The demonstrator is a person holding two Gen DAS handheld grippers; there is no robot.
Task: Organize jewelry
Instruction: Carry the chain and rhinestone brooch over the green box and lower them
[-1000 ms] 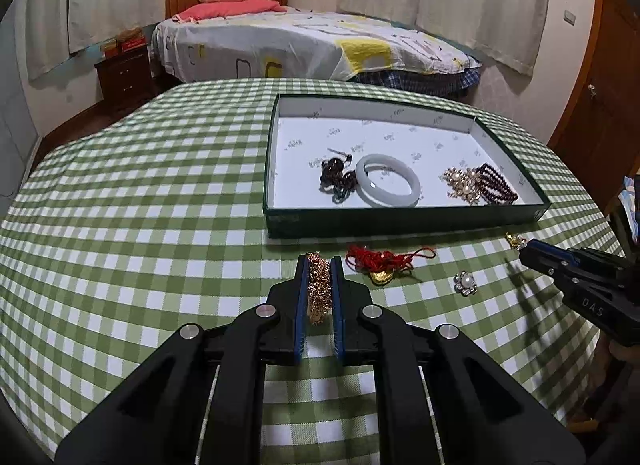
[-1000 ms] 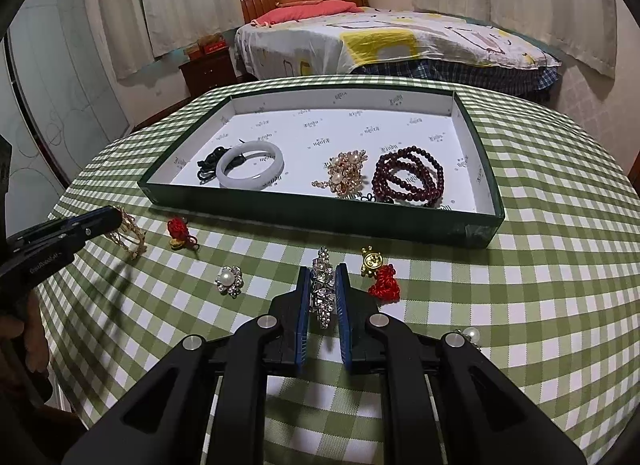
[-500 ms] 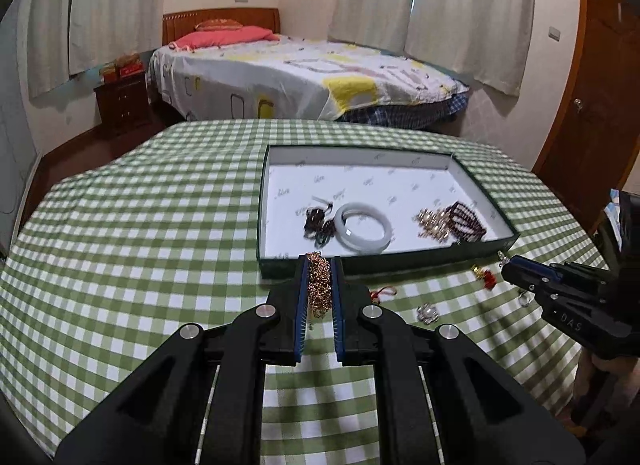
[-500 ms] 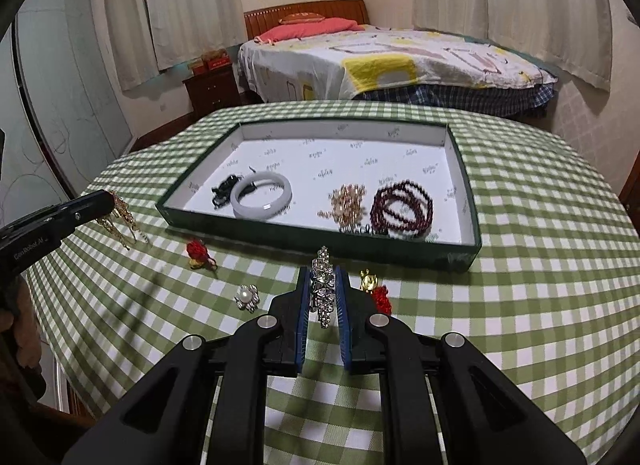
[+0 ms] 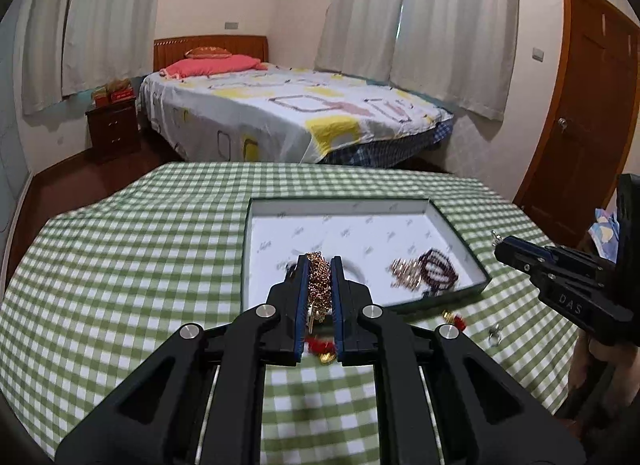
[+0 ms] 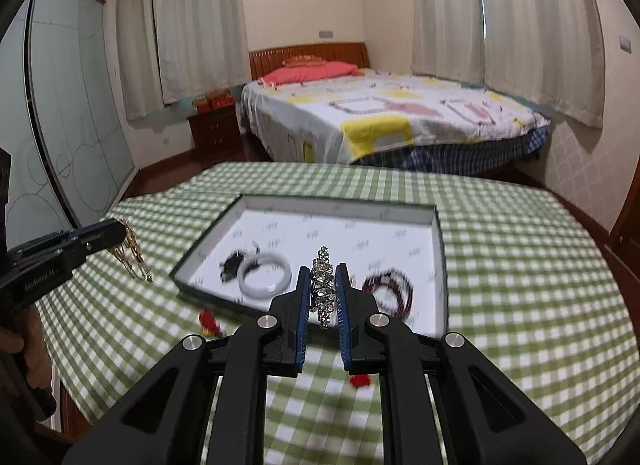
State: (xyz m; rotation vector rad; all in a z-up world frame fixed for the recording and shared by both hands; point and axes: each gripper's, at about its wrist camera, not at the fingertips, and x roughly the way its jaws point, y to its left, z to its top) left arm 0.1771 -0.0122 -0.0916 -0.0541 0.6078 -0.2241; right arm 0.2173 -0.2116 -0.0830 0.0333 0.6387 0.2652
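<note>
My left gripper (image 5: 320,265) is shut on a gold chain bracelet (image 5: 319,285) and holds it high above the table, before the near edge of the green tray (image 5: 460,231). My right gripper (image 6: 324,271) is shut on a silver crystal bracelet (image 6: 323,289), also raised, in front of the tray (image 6: 439,233). The tray holds a white jade bangle (image 6: 264,275), a dark red bead bracelet (image 6: 390,291), a gold-and-pearl piece (image 5: 404,270) and a small dark piece (image 6: 231,265). The left gripper shows in the right wrist view (image 6: 120,231), the right one in the left wrist view (image 5: 498,245).
On the green checked cloth (image 5: 120,265) near the tray lie red tasselled charms (image 5: 454,317) (image 6: 210,323) and a small pearl brooch (image 5: 494,335). A bed (image 5: 280,113) stands beyond the round table, a wooden door (image 5: 580,125) at right.
Both grippers have risen well above the table with their bracelets held; the table and tray look smaller and lower. The view is motion-blurred.
</note>
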